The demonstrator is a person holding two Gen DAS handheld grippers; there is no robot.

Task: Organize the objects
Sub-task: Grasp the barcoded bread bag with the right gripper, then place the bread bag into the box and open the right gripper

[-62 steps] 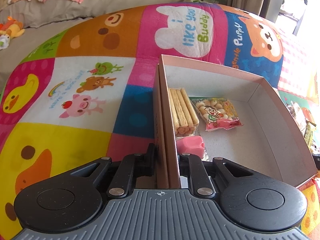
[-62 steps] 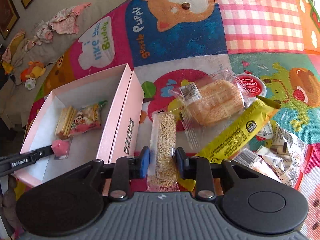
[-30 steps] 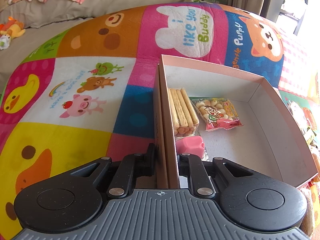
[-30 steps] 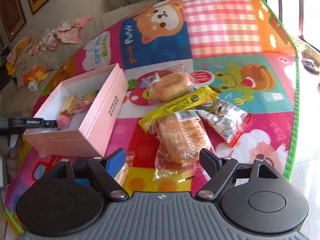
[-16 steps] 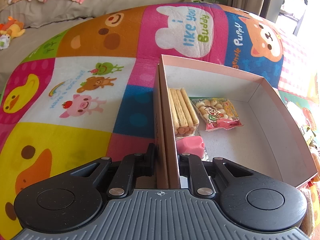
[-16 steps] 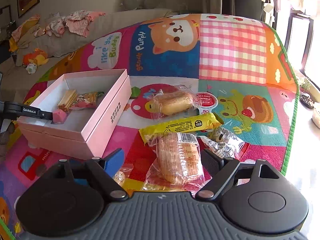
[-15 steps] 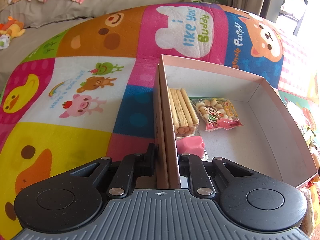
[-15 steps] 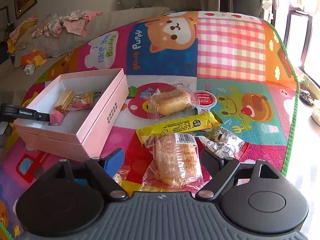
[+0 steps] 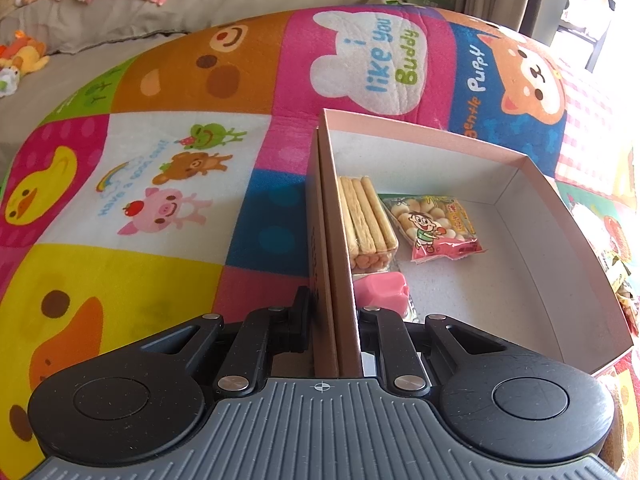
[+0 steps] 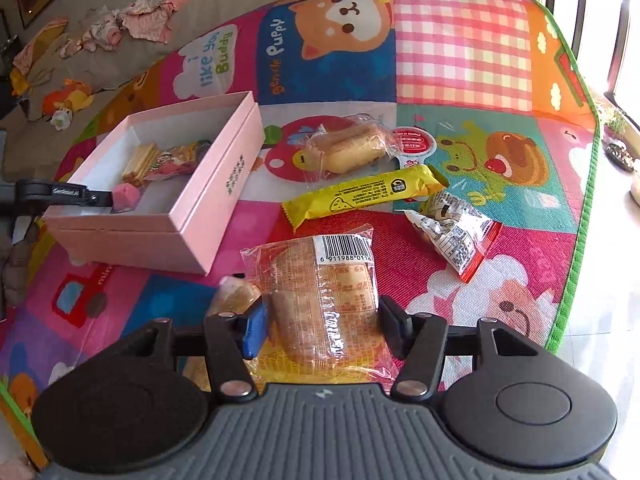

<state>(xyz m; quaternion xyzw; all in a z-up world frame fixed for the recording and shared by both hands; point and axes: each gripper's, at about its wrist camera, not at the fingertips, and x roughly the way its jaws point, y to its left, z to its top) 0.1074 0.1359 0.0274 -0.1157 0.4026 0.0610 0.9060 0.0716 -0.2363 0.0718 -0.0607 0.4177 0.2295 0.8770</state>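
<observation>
My left gripper [image 9: 331, 312] is shut on the near wall of the pink box [image 9: 532, 184], which holds a stick-biscuit pack [image 9: 366, 224], a cartoon snack bag [image 9: 434, 226] and a pink candy [image 9: 382, 286]. In the right wrist view the box [image 10: 208, 204] sits at the left, with the left gripper's finger at its edge. My right gripper [image 10: 324, 326] is open around a clear-wrapped bread pack [image 10: 324, 296] lying on the mat; whether the fingers touch it I cannot tell.
On the colourful play mat [image 10: 460, 52] lie another bread pack [image 10: 350, 148], a small red-lidded cup [image 10: 414, 144], a yellow bar [image 10: 364, 194], a white-and-red packet [image 10: 456, 232] and a crumb-filled pack [image 10: 236, 298] left of my gripper. A grey sofa with toys [image 10: 68, 98] lies beyond.
My right gripper has moved down and forward, so its open fingers now sit on either side of the bread pack, and they have narrowed. The left gripper has not moved.
</observation>
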